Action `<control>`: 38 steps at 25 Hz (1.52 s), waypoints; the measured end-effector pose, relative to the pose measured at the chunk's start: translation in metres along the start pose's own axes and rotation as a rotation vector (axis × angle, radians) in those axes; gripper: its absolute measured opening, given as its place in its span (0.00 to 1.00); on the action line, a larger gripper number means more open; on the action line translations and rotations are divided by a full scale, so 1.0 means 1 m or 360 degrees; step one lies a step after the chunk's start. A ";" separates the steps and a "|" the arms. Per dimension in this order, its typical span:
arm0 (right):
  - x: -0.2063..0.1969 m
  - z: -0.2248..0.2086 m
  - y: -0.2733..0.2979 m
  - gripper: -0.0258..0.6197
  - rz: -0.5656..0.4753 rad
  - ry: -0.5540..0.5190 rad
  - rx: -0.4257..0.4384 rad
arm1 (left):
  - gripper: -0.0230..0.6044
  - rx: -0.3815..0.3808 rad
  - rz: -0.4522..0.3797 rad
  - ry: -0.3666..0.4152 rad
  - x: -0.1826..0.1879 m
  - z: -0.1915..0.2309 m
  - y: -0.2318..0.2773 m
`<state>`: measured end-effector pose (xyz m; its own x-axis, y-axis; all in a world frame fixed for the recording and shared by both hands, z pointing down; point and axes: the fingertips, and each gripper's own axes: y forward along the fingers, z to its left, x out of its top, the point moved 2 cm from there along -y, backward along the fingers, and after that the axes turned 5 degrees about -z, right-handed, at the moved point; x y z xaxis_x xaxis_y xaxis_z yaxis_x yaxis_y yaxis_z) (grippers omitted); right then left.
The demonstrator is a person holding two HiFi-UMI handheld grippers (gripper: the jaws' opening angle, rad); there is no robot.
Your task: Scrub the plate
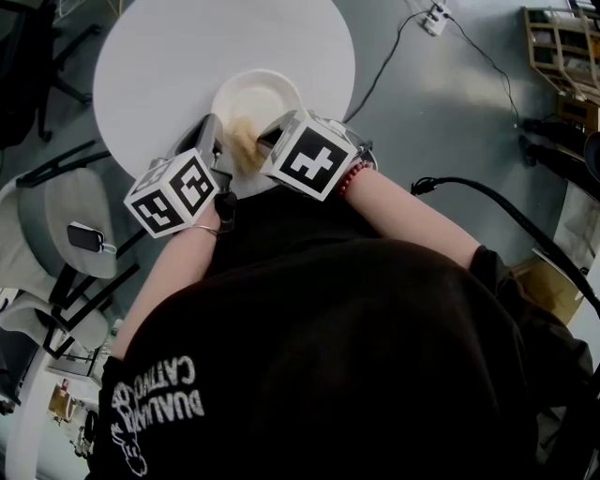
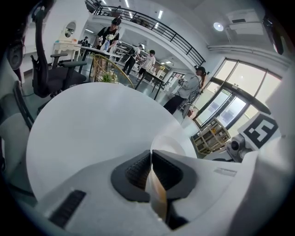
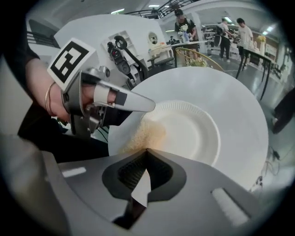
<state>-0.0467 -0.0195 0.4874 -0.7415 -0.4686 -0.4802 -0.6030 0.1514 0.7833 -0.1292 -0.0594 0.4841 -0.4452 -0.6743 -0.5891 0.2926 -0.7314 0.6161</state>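
A white paper plate [image 1: 267,94] [image 3: 193,129] lies at the near edge of a round white table [image 1: 169,56]. My left gripper [image 1: 214,131] [image 2: 151,159] is shut on the plate's near-left rim, and a thin pale edge shows between its pads. In the right gripper view its closed tip [image 3: 147,105] rests on that rim. My right gripper [image 1: 267,136] [image 3: 146,159] is shut on a tan scrubbing cloth [image 1: 246,145] [image 3: 145,133], which lies against the plate's near rim. The plate's near edge is partly hidden behind both grippers.
Grey chairs [image 1: 56,216] stand left of the table. A black cable [image 1: 487,192] and a power strip [image 1: 433,17] lie on the floor at the right, with a wooden shelf [image 1: 562,47] beyond. People stand far off in the room behind the table [image 3: 239,106].
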 end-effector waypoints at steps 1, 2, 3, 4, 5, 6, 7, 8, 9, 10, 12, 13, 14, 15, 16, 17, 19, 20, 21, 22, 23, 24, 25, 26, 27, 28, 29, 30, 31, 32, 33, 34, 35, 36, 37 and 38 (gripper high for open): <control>-0.004 -0.002 0.001 0.05 0.0039 -0.0048 -0.0039 | 0.06 0.0000 0.0001 0.0000 0.000 0.002 -0.001; -0.007 -0.006 0.000 0.05 0.0076 -0.0094 -0.0090 | 0.06 -0.0003 0.0003 0.0000 -0.001 0.004 -0.001; -0.009 -0.011 -0.002 0.05 0.0106 -0.0133 -0.0143 | 0.06 -0.0006 0.0003 0.0001 -0.001 0.005 -0.001; -0.011 -0.016 -0.003 0.05 0.0128 -0.0154 -0.0182 | 0.06 -0.0008 0.0004 0.0004 -0.001 0.006 -0.001; -0.014 -0.019 -0.005 0.05 0.0143 -0.0155 -0.0203 | 0.06 -0.0008 0.0005 0.0006 -0.001 0.006 -0.001; -0.017 -0.021 -0.006 0.05 0.0154 -0.0140 -0.0210 | 0.06 -0.0008 0.0006 0.0007 0.000 0.006 0.000; -0.020 -0.022 -0.007 0.05 0.0164 -0.0113 -0.0206 | 0.06 -0.0008 0.0008 0.0007 0.000 0.005 0.000; -0.023 -0.023 -0.008 0.05 0.0172 -0.0085 -0.0203 | 0.06 -0.0009 0.0008 0.0006 0.000 0.005 0.001; -0.025 -0.025 -0.009 0.05 0.0177 -0.0070 -0.0210 | 0.06 -0.0011 0.0009 0.0004 0.000 0.004 0.002; -0.026 -0.028 -0.011 0.05 0.0179 -0.0062 -0.0226 | 0.06 -0.0015 0.0010 0.0002 0.001 0.004 0.002; -0.032 -0.034 -0.014 0.05 0.0192 -0.0005 -0.0243 | 0.06 -0.0015 0.0012 -0.0004 0.001 0.005 0.003; -0.036 -0.036 -0.017 0.05 0.0202 0.0034 -0.0252 | 0.06 -0.0015 0.0014 -0.0009 0.001 0.005 0.004; -0.040 -0.040 -0.020 0.05 0.0209 0.0071 -0.0265 | 0.06 -0.0015 0.0016 -0.0015 0.000 0.005 0.004; -0.042 -0.045 -0.023 0.05 0.0207 0.0105 -0.0281 | 0.06 -0.0012 0.0017 -0.0024 0.000 0.005 0.004; -0.043 -0.051 -0.027 0.05 0.0191 0.0132 -0.0301 | 0.06 -0.0005 0.0018 -0.0036 -0.001 0.006 0.004; -0.042 -0.058 -0.031 0.05 0.0167 0.0153 -0.0326 | 0.06 0.0001 0.0018 -0.0048 -0.001 0.007 0.004; -0.043 -0.070 -0.038 0.05 0.0130 0.0210 -0.0373 | 0.06 0.0004 0.0018 -0.0064 -0.001 0.007 0.004; -0.044 -0.075 -0.041 0.05 0.0119 0.0247 -0.0390 | 0.06 0.0003 0.0018 -0.0065 -0.001 0.007 0.005; -0.044 -0.079 -0.045 0.05 0.0106 0.0279 -0.0404 | 0.06 0.0002 0.0017 -0.0065 -0.001 0.007 0.006; -0.043 -0.082 -0.048 0.05 0.0091 0.0303 -0.0413 | 0.06 0.0001 0.0017 -0.0065 0.000 0.007 0.006; -0.040 -0.084 -0.050 0.05 0.0070 0.0323 -0.0415 | 0.06 0.0000 0.0017 -0.0070 0.000 0.007 0.006; -0.036 -0.083 -0.053 0.05 0.0040 0.0344 -0.0401 | 0.06 0.0000 0.0017 -0.0084 0.000 0.007 0.006; -0.031 -0.080 -0.055 0.05 0.0001 0.0366 -0.0366 | 0.06 -0.0001 0.0016 -0.0103 -0.001 0.007 0.007; -0.024 -0.074 -0.056 0.05 -0.0043 0.0386 -0.0306 | 0.06 -0.0002 0.0015 -0.0123 -0.001 0.008 0.007; -0.016 -0.066 -0.056 0.05 -0.0086 0.0401 -0.0225 | 0.06 -0.0002 0.0014 -0.0139 -0.001 0.008 0.008; -0.008 -0.056 -0.054 0.05 -0.0126 0.0408 -0.0134 | 0.06 -0.0001 0.0014 -0.0152 -0.001 0.008 0.009; -0.001 -0.045 -0.052 0.05 -0.0160 0.0410 -0.0043 | 0.06 0.0000 0.0014 -0.0164 -0.001 0.008 0.010; 0.006 -0.035 -0.048 0.05 -0.0188 0.0412 0.0041 | 0.06 -0.0001 0.0014 -0.0175 -0.001 0.007 0.011; 0.012 -0.025 -0.044 0.05 -0.0208 0.0411 0.0114 | 0.06 -0.0002 0.0013 -0.0187 -0.001 0.005 0.012; 0.016 -0.017 -0.040 0.05 -0.0220 0.0404 0.0170 | 0.06 -0.0004 0.0011 -0.0203 -0.001 0.003 0.013; 0.019 -0.011 -0.036 0.05 -0.0220 0.0387 0.0204 | 0.06 -0.0005 0.0008 -0.0223 -0.001 0.002 0.014; 0.022 -0.006 -0.031 0.05 -0.0209 0.0360 0.0219 | 0.06 -0.0005 0.0005 -0.0242 -0.001 0.001 0.014; 0.023 -0.002 -0.026 0.05 -0.0190 0.0328 0.0222 | 0.06 -0.0005 0.0003 -0.0259 -0.001 0.001 0.014; 0.023 0.001 -0.021 0.05 -0.0169 0.0300 0.0222 | 0.06 -0.0003 0.0002 -0.0274 -0.001 0.002 0.013; 0.023 0.003 -0.016 0.05 -0.0150 0.0284 0.0225 | 0.06 -0.0001 -0.0002 -0.0292 -0.001 0.004 0.012; 0.023 0.005 -0.012 0.05 -0.0133 0.0279 0.0230 | 0.06 -0.0001 -0.0006 -0.0312 -0.001 0.007 0.011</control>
<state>-0.0579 -0.0280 0.4654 -0.6324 -0.6267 -0.4553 -0.7053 0.2229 0.6729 -0.1316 -0.0662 0.4948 -0.6026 -0.6389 -0.4783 0.2909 -0.7339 0.6139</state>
